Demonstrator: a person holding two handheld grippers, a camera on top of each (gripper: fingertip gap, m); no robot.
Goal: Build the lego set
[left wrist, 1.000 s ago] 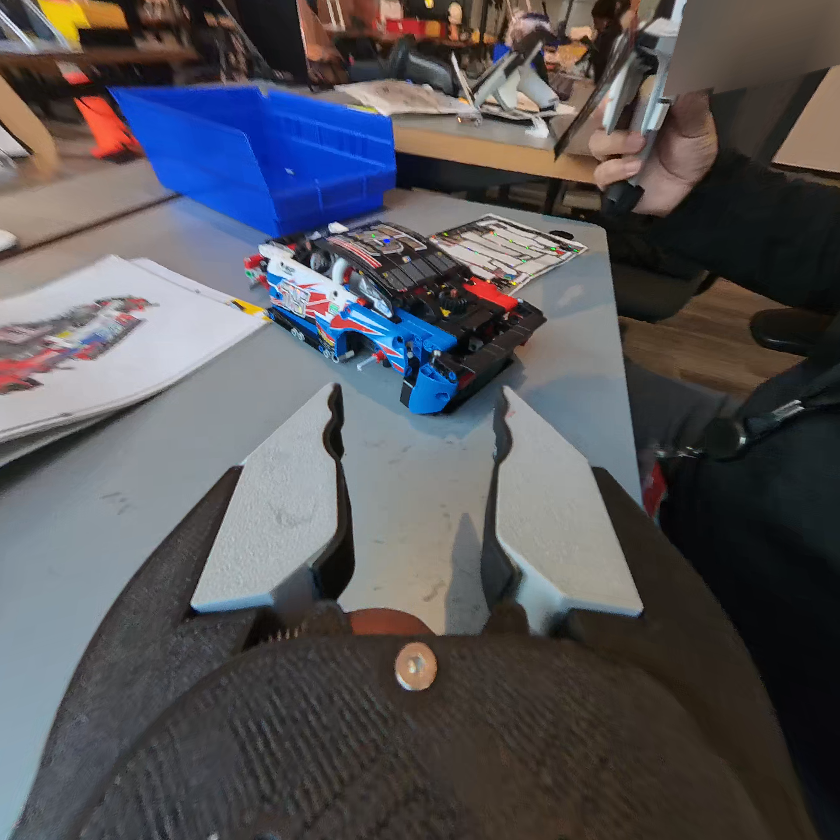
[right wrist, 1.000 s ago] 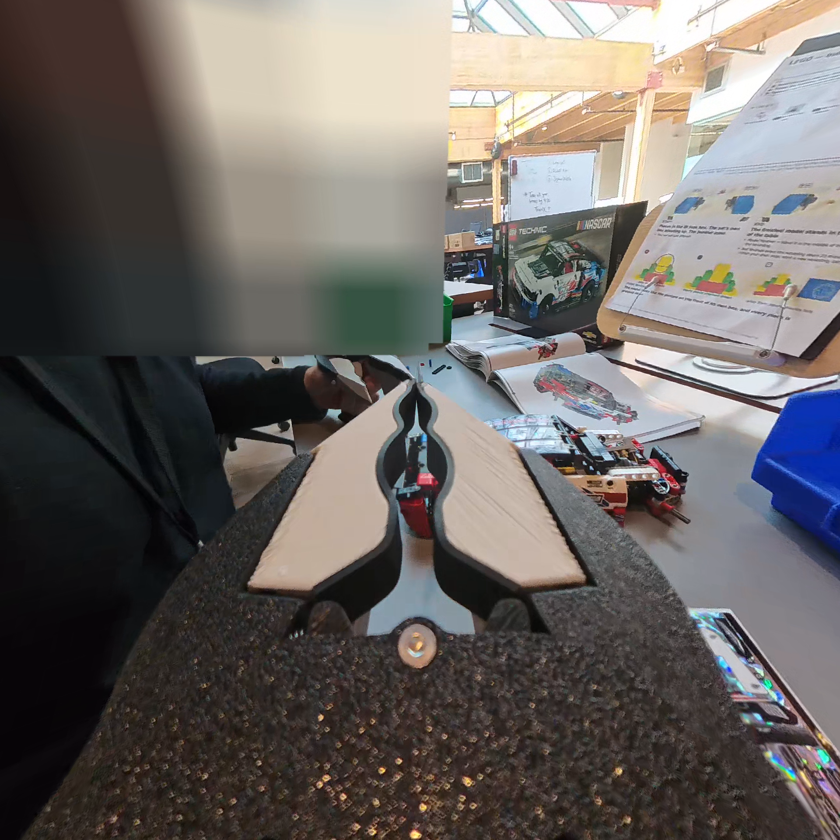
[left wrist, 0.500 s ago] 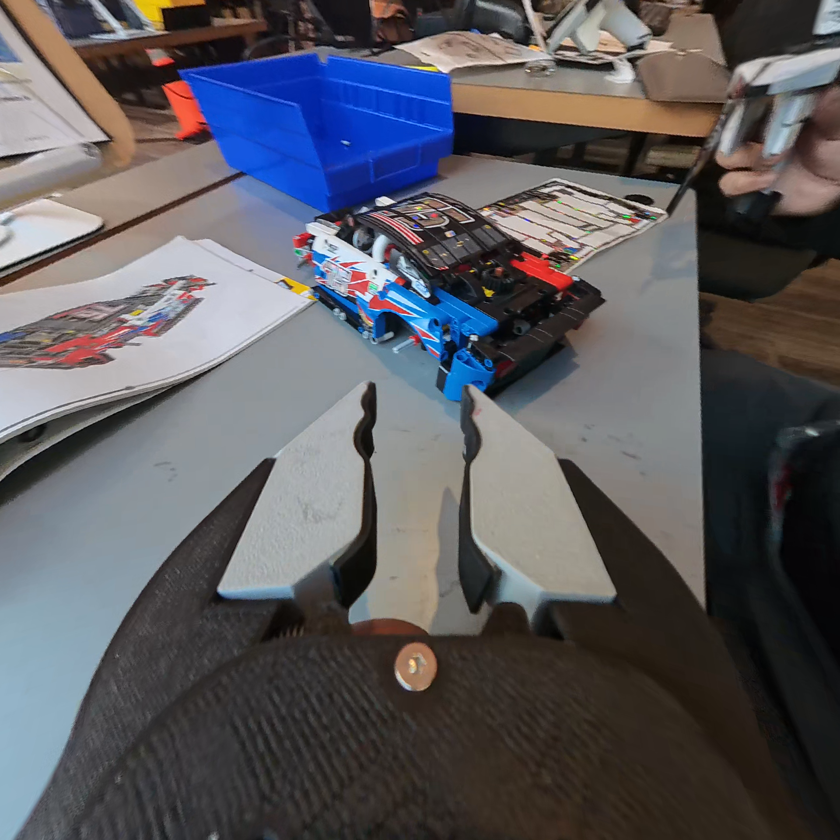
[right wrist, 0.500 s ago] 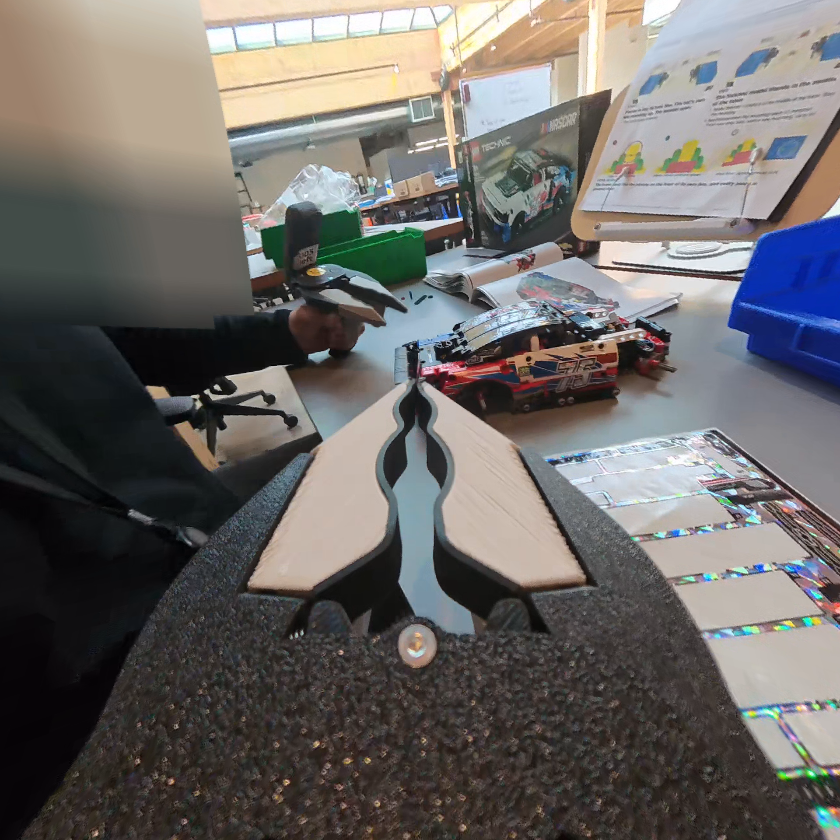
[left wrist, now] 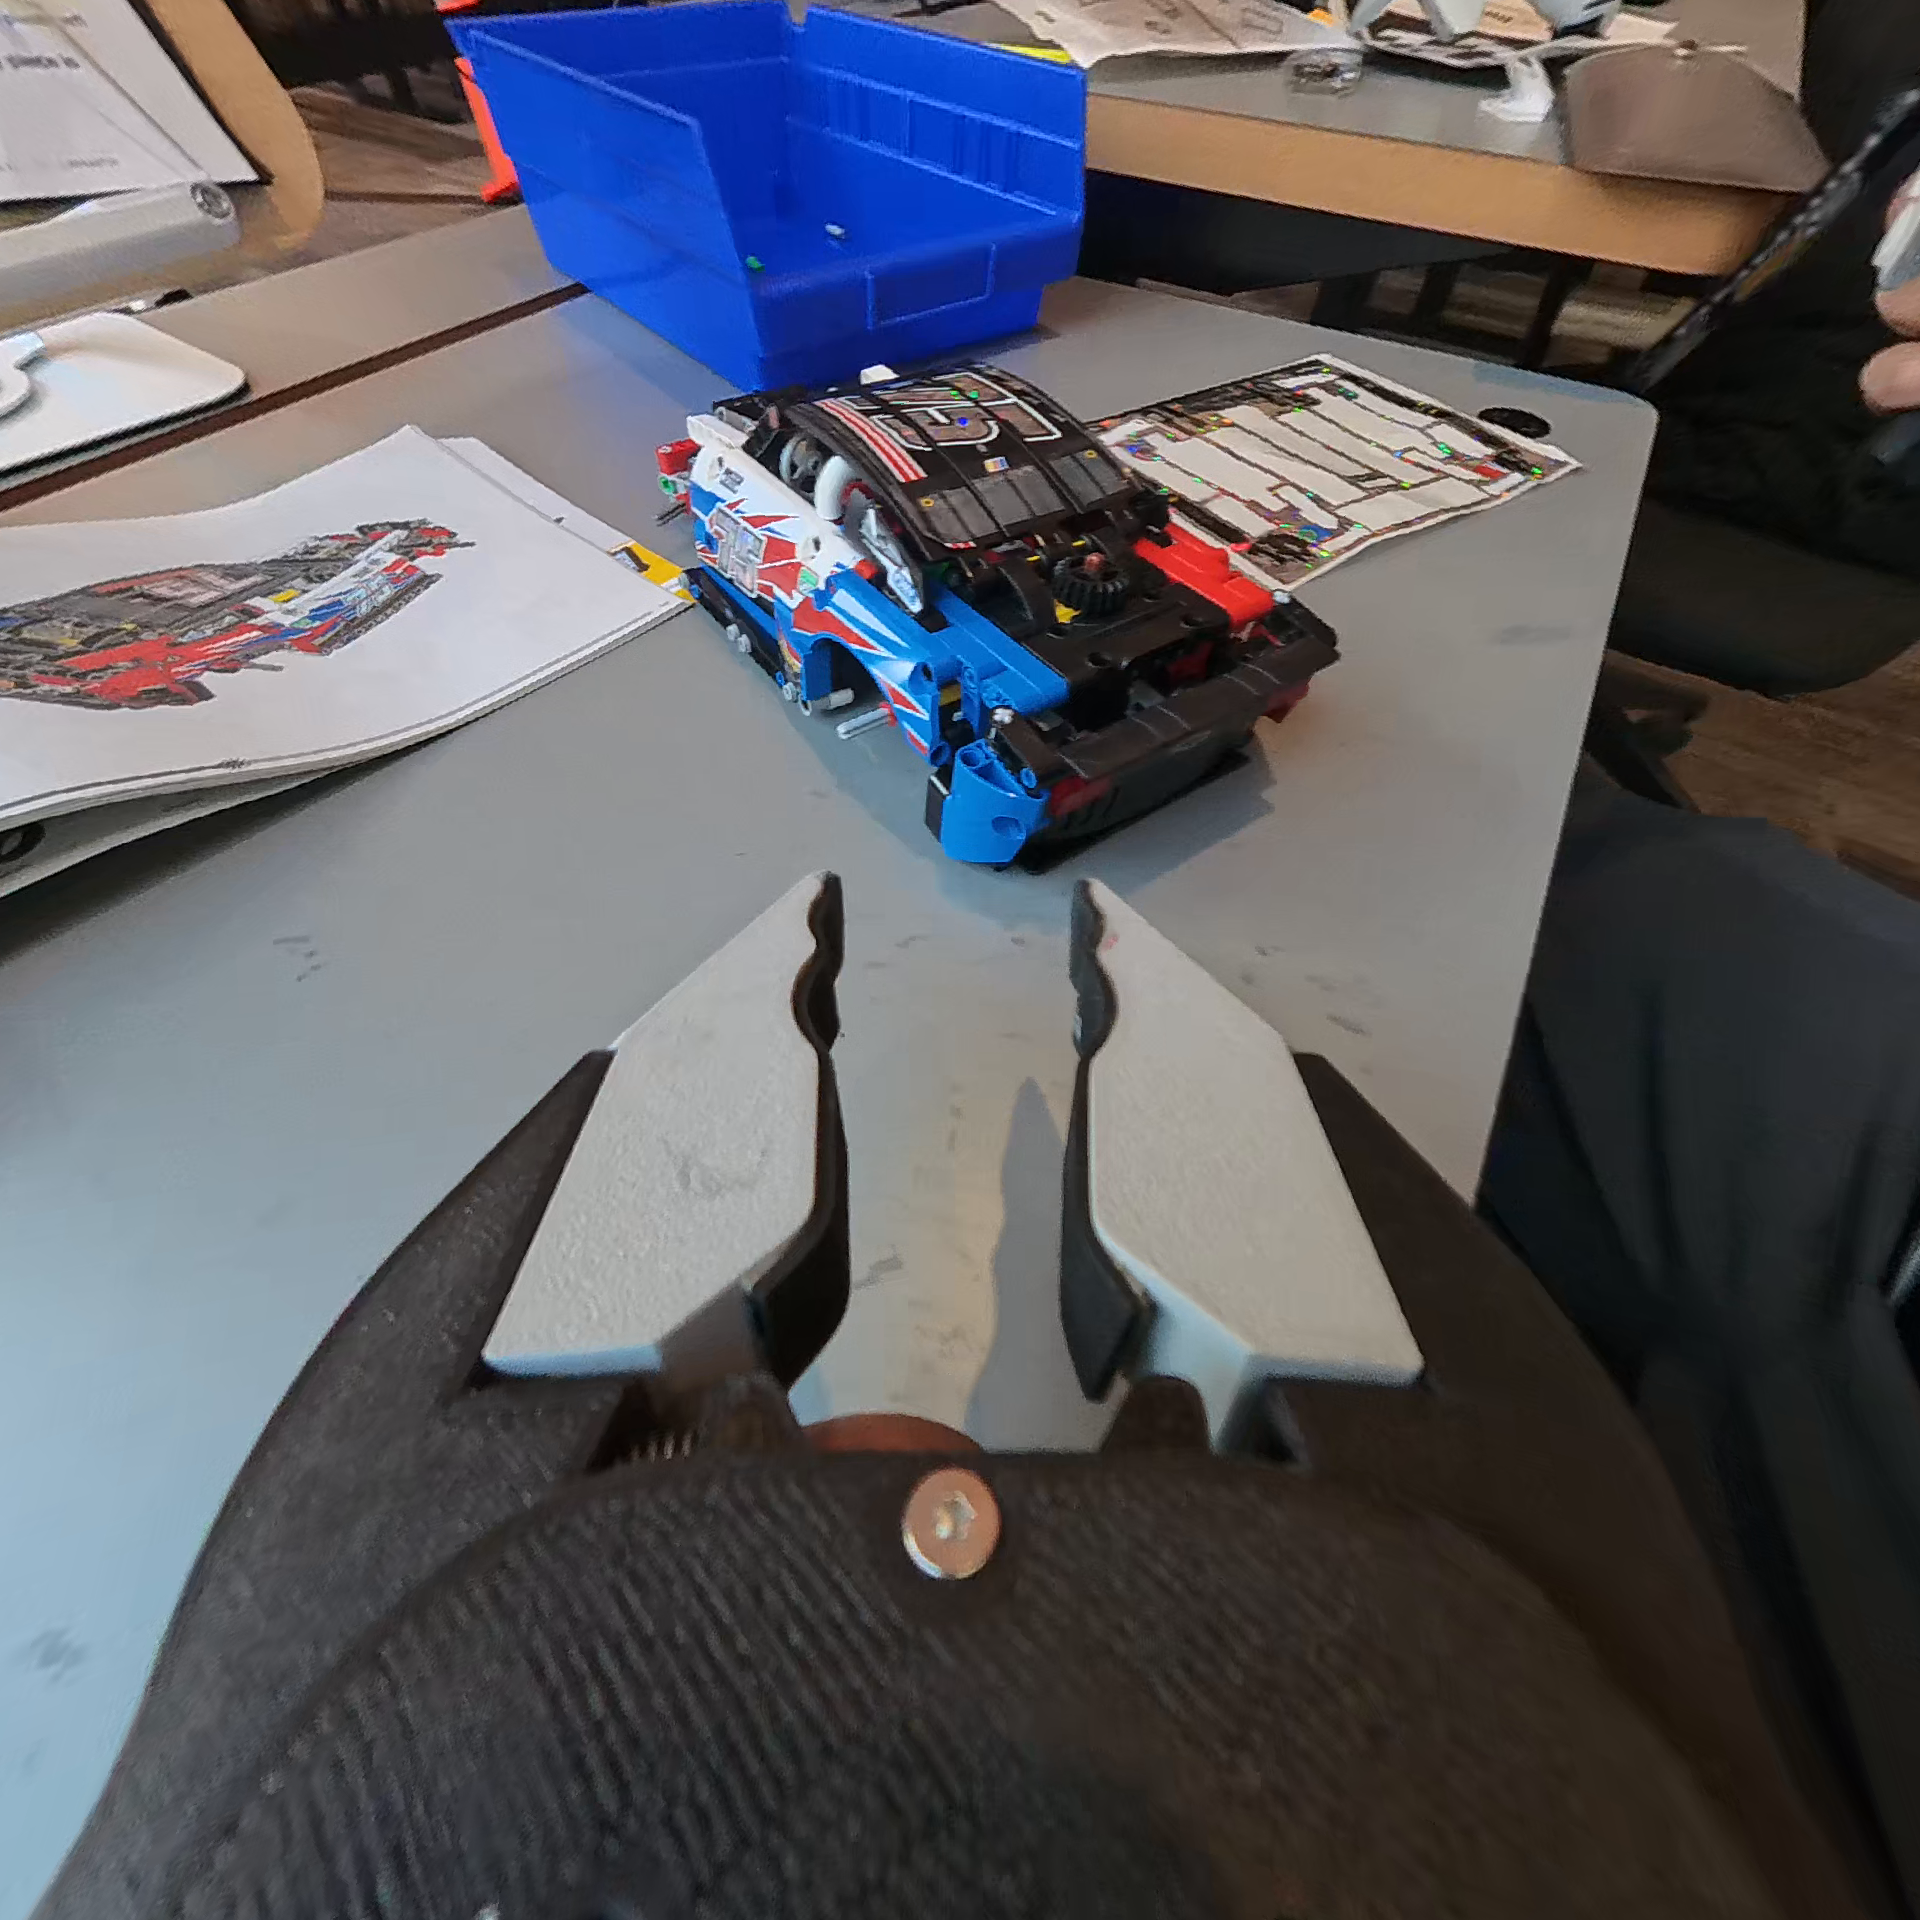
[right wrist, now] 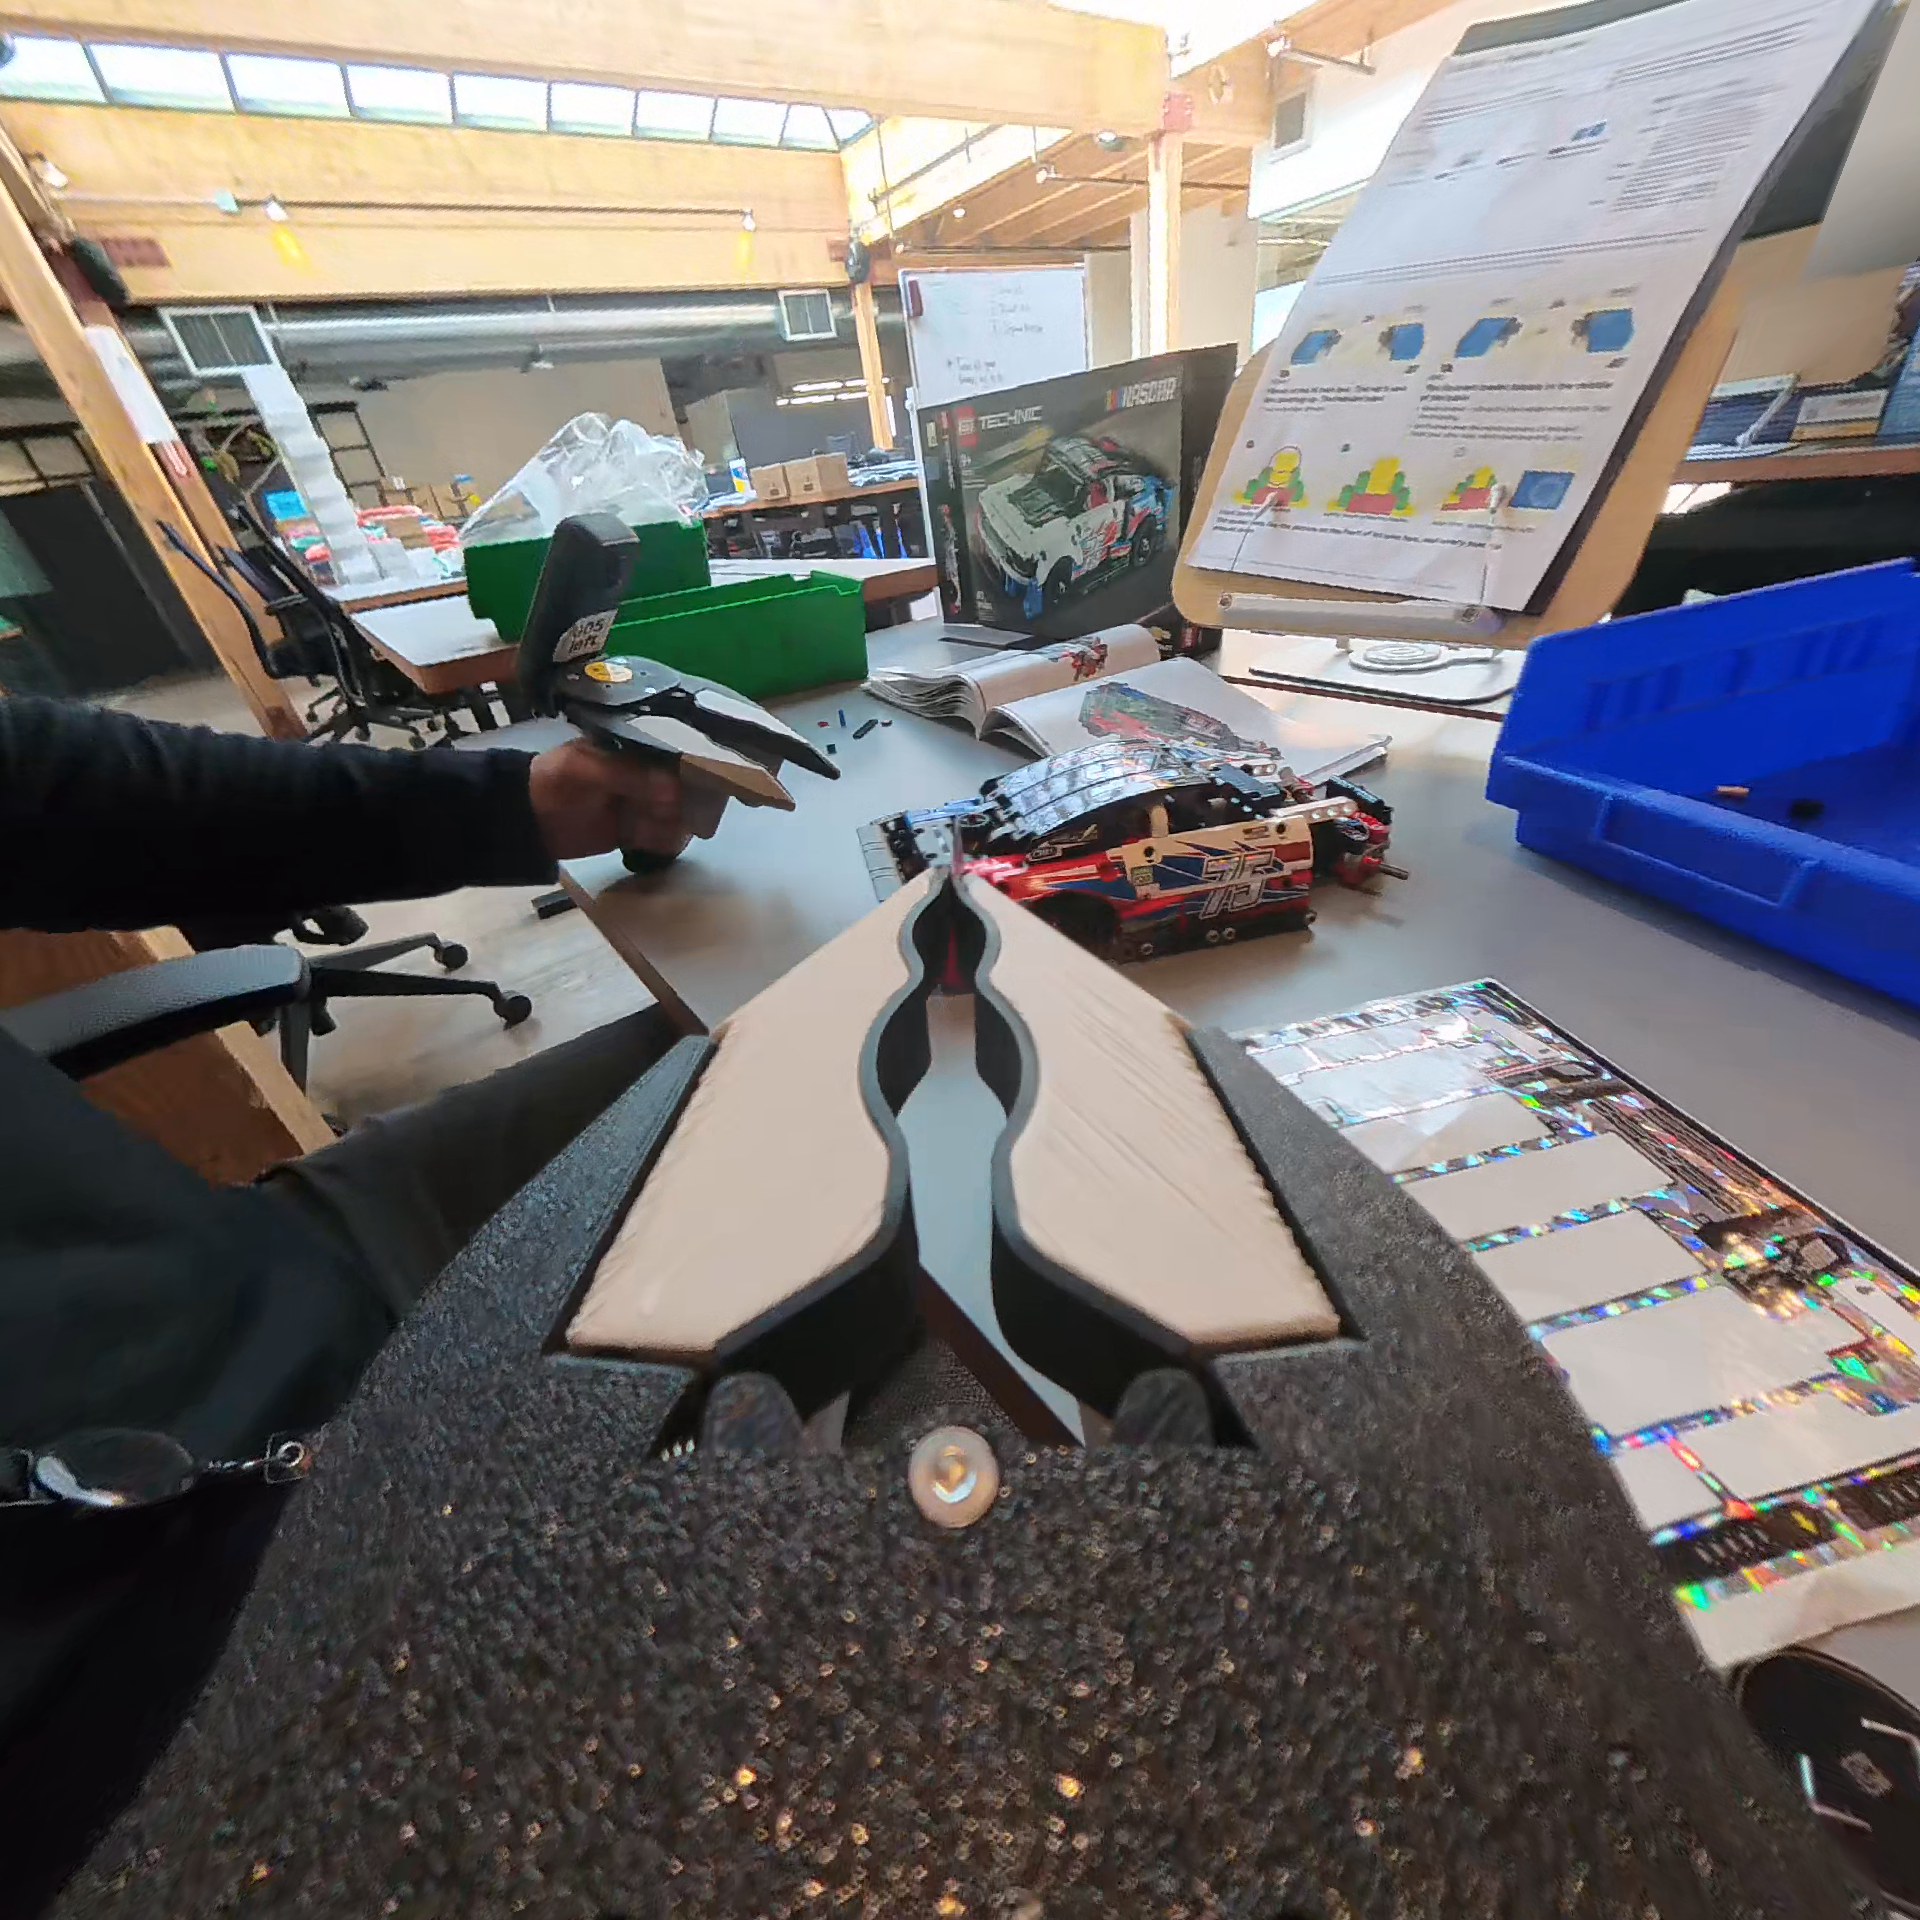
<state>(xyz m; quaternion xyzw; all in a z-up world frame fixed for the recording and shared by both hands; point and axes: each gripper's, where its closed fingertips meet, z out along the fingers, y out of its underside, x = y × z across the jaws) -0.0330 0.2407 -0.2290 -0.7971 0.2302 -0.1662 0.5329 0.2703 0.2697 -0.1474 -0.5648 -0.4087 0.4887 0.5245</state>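
Observation:
The Lego race car, blue, white, red and black with a black roof, stands on the grey table. It also shows in the right wrist view. My left gripper is open and empty, low over the table just short of the car's blue corner. It shows from the side in the right wrist view, held in a hand. My right gripper is shut, tips together, pointing at the car's black end from a short way off. I see nothing held in it.
A blue bin stands behind the car. An open instruction booklet lies left of it and a shiny sticker sheet right of it. The right wrist view shows the set's box, green bins and a document stand.
My left gripper's jaws have narrowed from wide open and it has swung to face the car more squarely. My right gripper, still shut, has turned from facing the person toward the car.

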